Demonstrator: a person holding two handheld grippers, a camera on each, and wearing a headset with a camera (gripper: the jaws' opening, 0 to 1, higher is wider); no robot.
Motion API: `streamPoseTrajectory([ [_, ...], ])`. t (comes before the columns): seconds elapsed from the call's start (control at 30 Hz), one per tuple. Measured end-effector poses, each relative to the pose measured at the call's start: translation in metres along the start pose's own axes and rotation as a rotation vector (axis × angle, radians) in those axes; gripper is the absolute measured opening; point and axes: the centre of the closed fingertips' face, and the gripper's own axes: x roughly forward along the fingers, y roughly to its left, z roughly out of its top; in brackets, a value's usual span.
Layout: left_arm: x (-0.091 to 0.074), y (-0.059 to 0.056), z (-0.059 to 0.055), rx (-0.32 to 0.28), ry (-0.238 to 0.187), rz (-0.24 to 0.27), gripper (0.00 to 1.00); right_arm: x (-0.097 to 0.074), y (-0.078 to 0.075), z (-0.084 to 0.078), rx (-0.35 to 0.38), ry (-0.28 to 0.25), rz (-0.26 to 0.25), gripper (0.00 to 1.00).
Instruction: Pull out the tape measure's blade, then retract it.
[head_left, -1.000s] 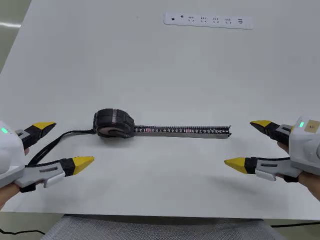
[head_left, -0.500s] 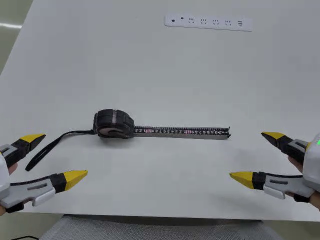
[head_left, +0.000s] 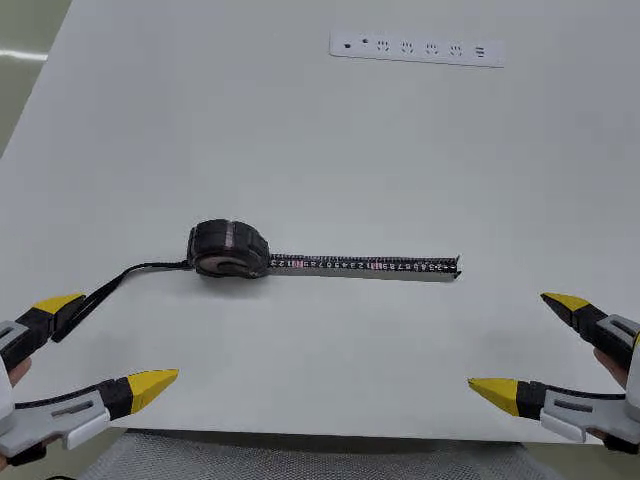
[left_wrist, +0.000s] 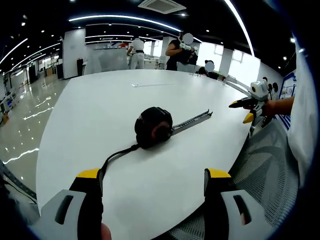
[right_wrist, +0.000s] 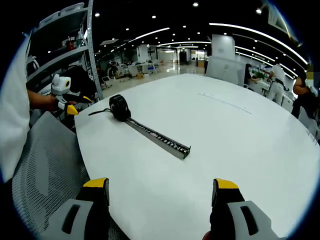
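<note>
A black tape measure (head_left: 228, 249) (left_wrist: 154, 127) (right_wrist: 119, 107) lies on the white table (head_left: 300, 150), its blade (head_left: 365, 266) (left_wrist: 190, 121) (right_wrist: 159, 139) drawn out flat to the right, a black wrist strap (head_left: 105, 290) trailing left. My left gripper (head_left: 105, 345) (left_wrist: 152, 177) hovers open at the table's near left edge, empty, well short of the case. My right gripper (head_left: 535, 345) (right_wrist: 162, 187) is open and empty at the near right edge, some way from the blade's end hook (head_left: 457, 266) (right_wrist: 186, 150).
A white power strip (head_left: 417, 46) lies at the far side of the table. A grey mesh chair seat (head_left: 300, 458) shows below the near edge. In the gripper views, people stand beyond the far end of the table.
Both grippers have drawn back toward the near edge and lower in the head view, away from the tape measure. The tape and its blade have not moved.
</note>
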Motion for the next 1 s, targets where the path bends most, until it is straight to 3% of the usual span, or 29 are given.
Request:
streamPoseTrajectory([
  [0.23,0.0,-0.004,-0.003,-0.02,-0.002,-0.004,0.82,-0.001,0.004,-0.009,0.015,0.004,-0.001,0.84],
  [0.43,0.001,-0.003,-0.001,-0.015,-0.004,-0.005,0.81,0.0,0.004,-0.007,0.008,0.002,0.002,0.84],
  [1.0,0.008,-0.014,0.001,-0.007,0.006,-0.023,0.8,0.002,0.003,-0.008,0.018,-0.001,0.0,0.83],
])
